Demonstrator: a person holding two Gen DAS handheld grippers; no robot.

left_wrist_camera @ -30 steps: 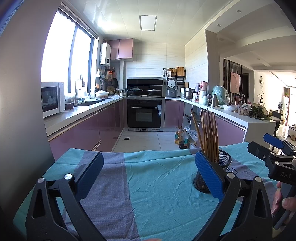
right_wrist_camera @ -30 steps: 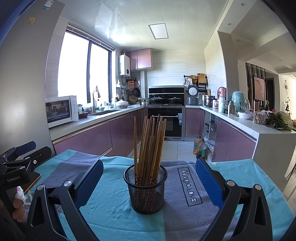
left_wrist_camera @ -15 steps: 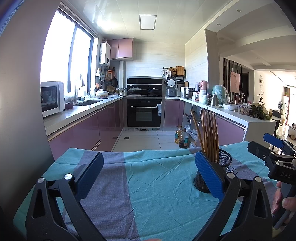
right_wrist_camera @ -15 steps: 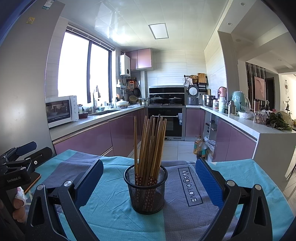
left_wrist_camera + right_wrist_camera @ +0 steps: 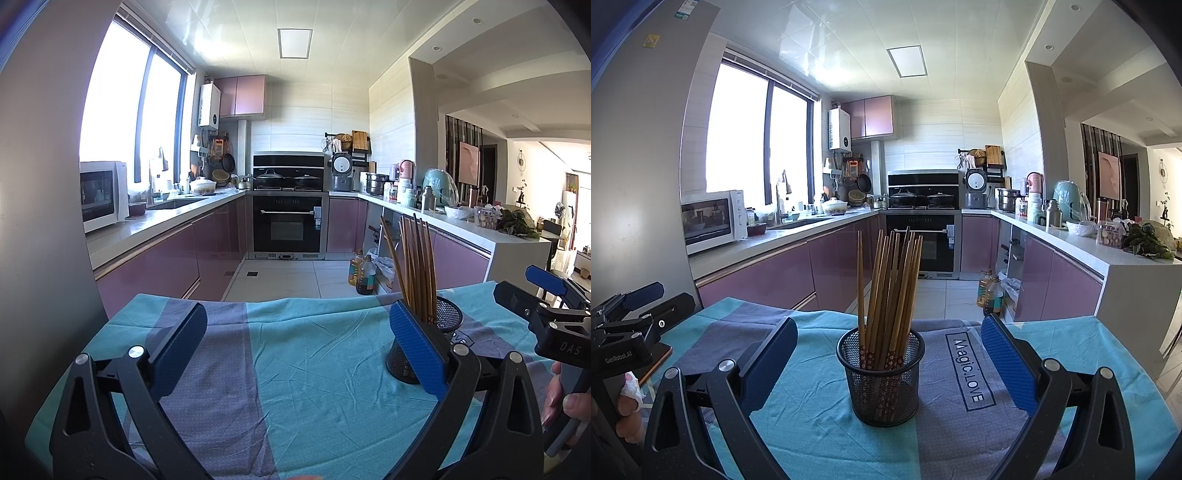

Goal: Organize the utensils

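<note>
A black mesh cup [image 5: 881,376] stands upright on the teal and grey cloth, holding several wooden chopsticks [image 5: 890,284] that lean slightly. My right gripper [image 5: 886,354] is open, its blue pads on either side of the cup and a little short of it, touching nothing. In the left wrist view the same mesh cup [image 5: 443,332] and chopsticks [image 5: 415,269] sit behind my right pad. My left gripper [image 5: 295,339] is open over bare cloth, left of the cup. The other gripper [image 5: 554,317] shows at the right edge, held by a hand.
The cloth-covered table [image 5: 1052,369] ends at the far edge, with kitchen floor beyond. Purple cabinets and counters line both sides, an oven [image 5: 923,243] at the back. Oil bottles [image 5: 990,291] stand on the floor. A hand [image 5: 628,413] holds the left gripper at the left edge.
</note>
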